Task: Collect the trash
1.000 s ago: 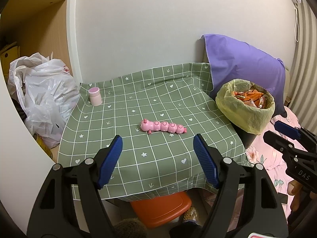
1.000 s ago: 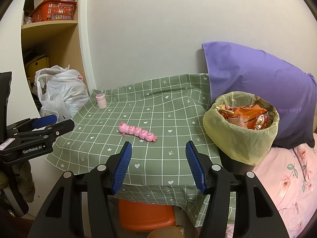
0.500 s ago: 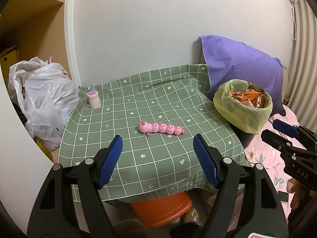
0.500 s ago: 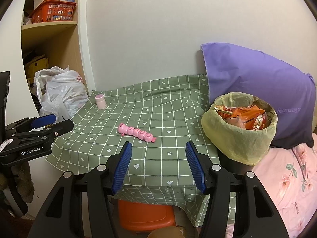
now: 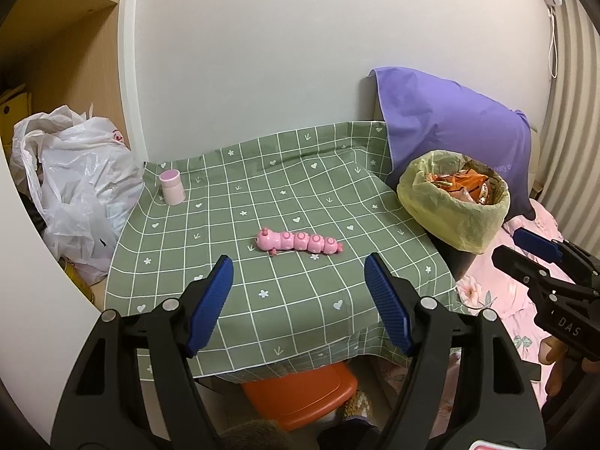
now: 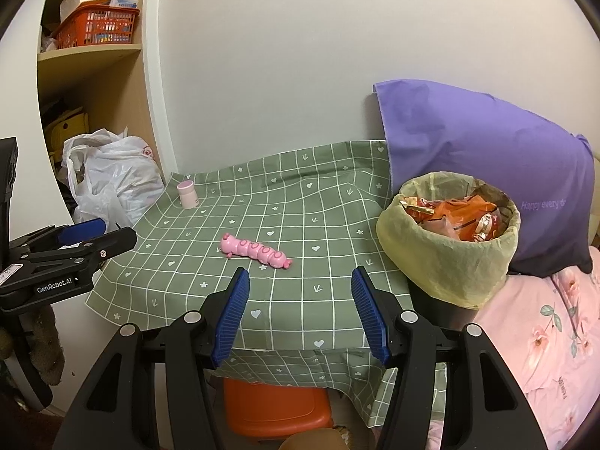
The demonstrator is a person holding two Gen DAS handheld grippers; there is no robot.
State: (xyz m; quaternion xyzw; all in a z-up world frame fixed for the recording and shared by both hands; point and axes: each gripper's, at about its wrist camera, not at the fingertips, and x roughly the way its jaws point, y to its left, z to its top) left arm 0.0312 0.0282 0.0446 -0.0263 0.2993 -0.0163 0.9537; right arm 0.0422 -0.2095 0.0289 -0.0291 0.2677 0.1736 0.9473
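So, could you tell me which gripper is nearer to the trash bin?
Right. The right gripper hangs off the table's front edge, just left of the trash bin. The left gripper, jaws closing on nothing, sits farther left, across the table from it.

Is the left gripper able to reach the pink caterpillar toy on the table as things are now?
Probably yes. The left gripper is empty, its jaws closing slightly, and only bare green tablecloth lies between it and the pink caterpillar toy.

A bin [image 6: 446, 258] lined with a yellow bag stands upright just beside the tabletop's [image 6: 300, 225] right edge, filled with crumpled orange wrappers [image 6: 461, 217].
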